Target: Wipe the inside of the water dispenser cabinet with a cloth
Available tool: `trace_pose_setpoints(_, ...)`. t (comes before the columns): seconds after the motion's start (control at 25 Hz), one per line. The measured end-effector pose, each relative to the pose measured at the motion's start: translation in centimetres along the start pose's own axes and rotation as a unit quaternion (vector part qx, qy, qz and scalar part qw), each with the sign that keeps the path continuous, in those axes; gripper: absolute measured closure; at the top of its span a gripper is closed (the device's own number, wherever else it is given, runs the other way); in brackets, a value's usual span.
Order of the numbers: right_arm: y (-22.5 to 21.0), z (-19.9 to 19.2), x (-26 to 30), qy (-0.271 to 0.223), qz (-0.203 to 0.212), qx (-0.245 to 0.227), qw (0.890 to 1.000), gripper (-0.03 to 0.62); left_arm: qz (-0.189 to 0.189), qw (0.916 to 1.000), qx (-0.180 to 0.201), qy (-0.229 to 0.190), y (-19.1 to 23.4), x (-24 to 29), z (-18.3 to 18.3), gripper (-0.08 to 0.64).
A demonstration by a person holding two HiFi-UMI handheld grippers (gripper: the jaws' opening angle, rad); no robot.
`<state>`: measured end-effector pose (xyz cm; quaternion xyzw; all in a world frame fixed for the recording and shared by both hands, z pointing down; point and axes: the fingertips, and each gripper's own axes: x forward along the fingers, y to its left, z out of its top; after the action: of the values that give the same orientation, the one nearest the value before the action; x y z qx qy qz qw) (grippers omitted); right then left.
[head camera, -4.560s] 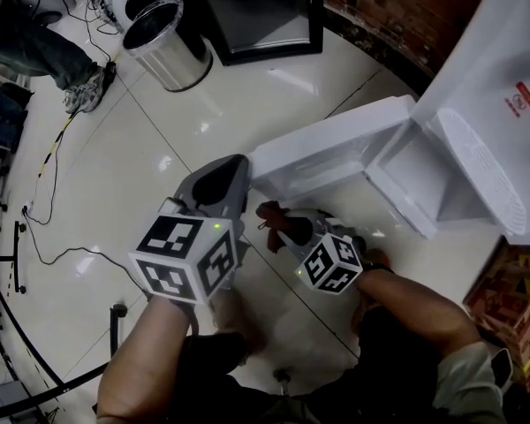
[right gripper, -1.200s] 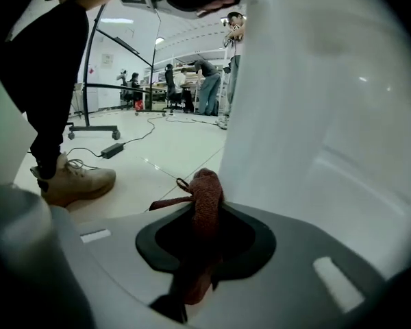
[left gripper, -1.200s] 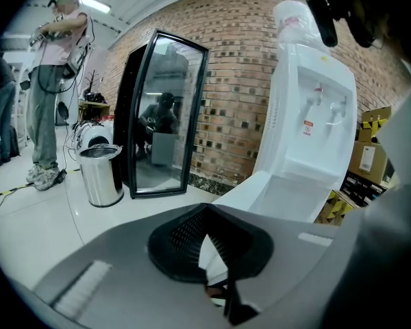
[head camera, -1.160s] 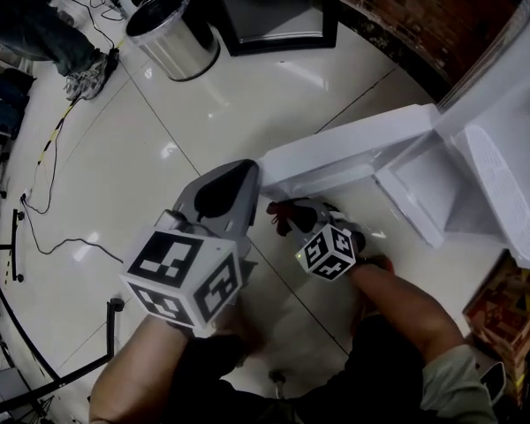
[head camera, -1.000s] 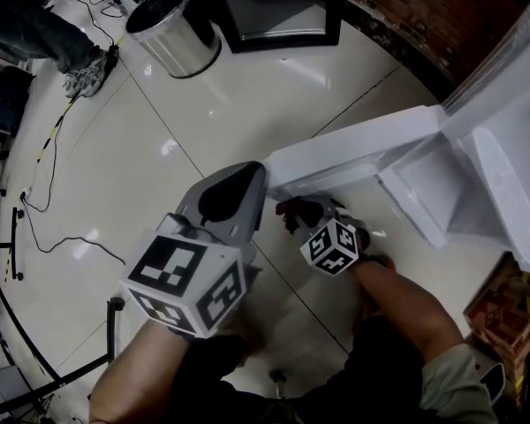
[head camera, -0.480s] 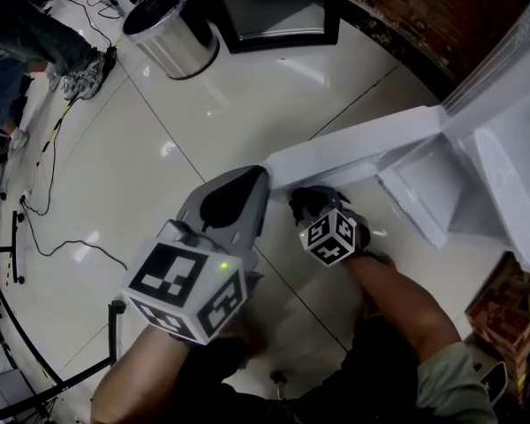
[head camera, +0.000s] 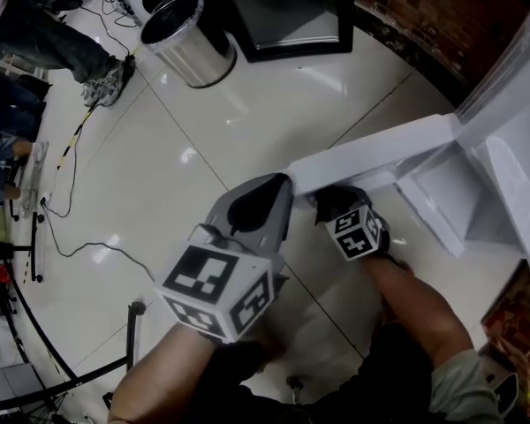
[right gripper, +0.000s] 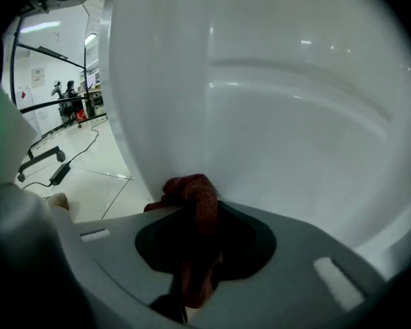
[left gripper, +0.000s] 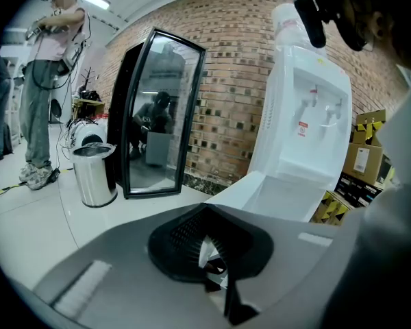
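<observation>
White panel (right gripper: 294, 115): cloth (right gripper: 195, 196) (red) in right hand-held gripper (right gripper: 192, 242).

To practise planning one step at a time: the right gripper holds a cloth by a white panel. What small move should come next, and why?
Probably press the cloth against the white panel and draw it sideways: the right gripper is shut on the cloth, whose bunched tip sits right at the panel.

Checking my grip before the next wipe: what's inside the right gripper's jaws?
A bunched dark red cloth, pinched in the right gripper, its top against the white door panel. In the head view the panel covers the jaw tips and the cloth's far end.
</observation>
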<state>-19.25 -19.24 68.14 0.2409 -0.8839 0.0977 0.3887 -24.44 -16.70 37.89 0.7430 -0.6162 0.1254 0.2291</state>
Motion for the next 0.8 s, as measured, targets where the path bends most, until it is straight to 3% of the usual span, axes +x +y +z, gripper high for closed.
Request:
trace_pose_setpoints(0.36,-7.5,-1.9,-3.3,0.011,-0.101,0.046,0.994,0.508,-0.001,1.0,0.01,0.001,-0.4,-0.1,0.6,0.56)
trace_pose_setpoints(0.6,-12.8,-4.9,-6.0,0.02,-0.189,0.098,0.977,0.509,0.001,0.9999,0.011,0.001,0.0,-0.6,0.1,0.56)
trace_pose_setpoints(0.8,-14.8,-6.3,-8.3,0.021,-0.222,0.128,0.966,0.509,0.001,0.9999,0.011,-0.001,0.4,-1.2,0.4,0.56)
